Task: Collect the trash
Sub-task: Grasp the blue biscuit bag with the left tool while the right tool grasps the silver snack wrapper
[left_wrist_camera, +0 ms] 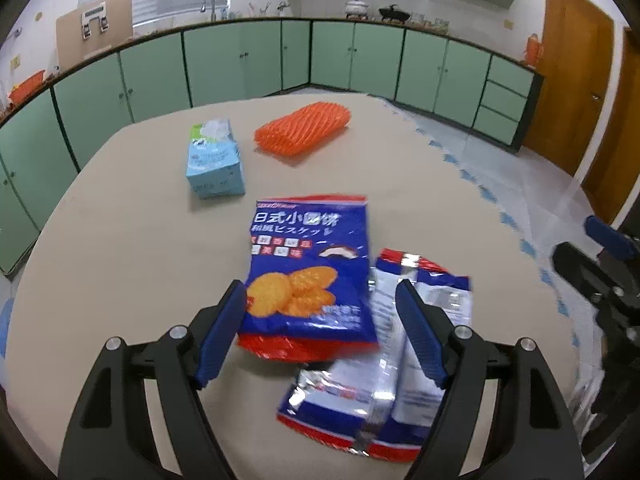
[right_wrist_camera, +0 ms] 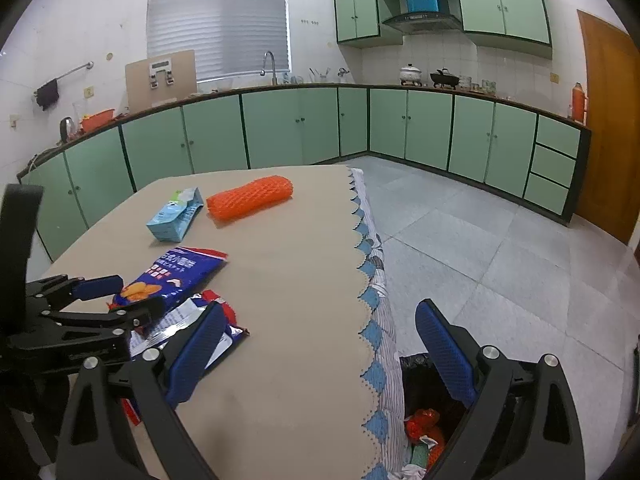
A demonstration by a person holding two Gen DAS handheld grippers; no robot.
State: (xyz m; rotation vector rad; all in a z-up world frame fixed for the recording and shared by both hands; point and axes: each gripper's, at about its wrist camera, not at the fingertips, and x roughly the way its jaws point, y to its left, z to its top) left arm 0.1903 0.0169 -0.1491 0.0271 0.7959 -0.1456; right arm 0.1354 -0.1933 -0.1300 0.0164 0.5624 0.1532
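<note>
Partly done: bin at lower right holds trash, while four items remain on table; left gripper and right gripper both gape, grasping nothing.

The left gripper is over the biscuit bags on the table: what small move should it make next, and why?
Probably lower the left gripper and close on the blue bag. Its jaws stand open and empty, with the bag's lower edge between the fingers, and the bin waits beside the table.

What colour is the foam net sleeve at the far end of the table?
Orange foam net sleeve, with a diamond mesh pattern; clearest in the left wrist view.
</note>
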